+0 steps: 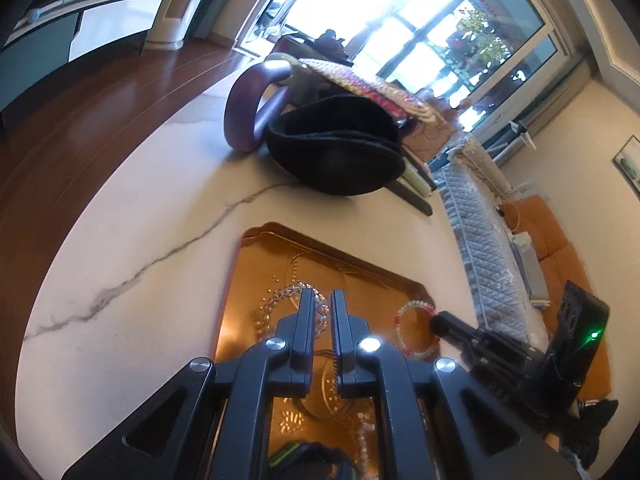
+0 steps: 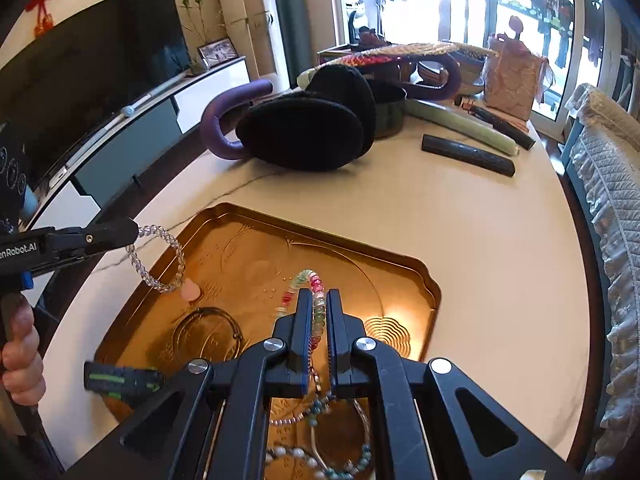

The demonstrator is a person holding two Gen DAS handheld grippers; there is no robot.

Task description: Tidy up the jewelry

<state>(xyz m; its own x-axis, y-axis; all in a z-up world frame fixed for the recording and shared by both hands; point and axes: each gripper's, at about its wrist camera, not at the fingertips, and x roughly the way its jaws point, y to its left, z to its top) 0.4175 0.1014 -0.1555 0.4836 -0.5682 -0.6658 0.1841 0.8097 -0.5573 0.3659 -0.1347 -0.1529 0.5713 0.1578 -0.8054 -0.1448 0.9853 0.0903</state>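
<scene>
Right gripper (image 2: pixel 319 300) jaws nearly closed, clamped on a multicolour bead bracelet (image 2: pixel 306 282): pink, green and clear beads arc up out of the jaws and hang over the gold tray (image 2: pixel 416 276). Left gripper (image 1: pixel 320 300) jaws also pinched tight on a clear crystal bead bracelet (image 2: pixel 160 256); in the right wrist view it dangles from the jaw tips over the tray's left rim, with a small pink charm (image 2: pixel 191 291) at its low end. A hand (image 2: pixel 22 360) grips the left gripper's handle.

Lying in the tray nearest the right camera: 1 white and teal bead strand (image 2: pixel 340 464), a thin silver chain (image 2: pixel 288 420), a dark thin bangle (image 2: pixel 210 330), and a black and green band (image 2: pixel 120 380) at the near left rim.

Tray sits on a white marble-look table (image 2: pixel 480 240). Further back on the table: black furry earmuffs (image 2: pixel 308 128), a purple curved padded bar (image 2: pixel 224 120) touching them, a dark stick (image 2: pixel 468 156), a pale green roll (image 2: pixel 460 124). Behind those a woven fan (image 2: pixel 420 50) and a wrapped pinkish bag (image 2: pixel 512 76). TV (image 2: pixel 92 64) far left, windows (image 2: pixel 460 8) beyond.
</scene>
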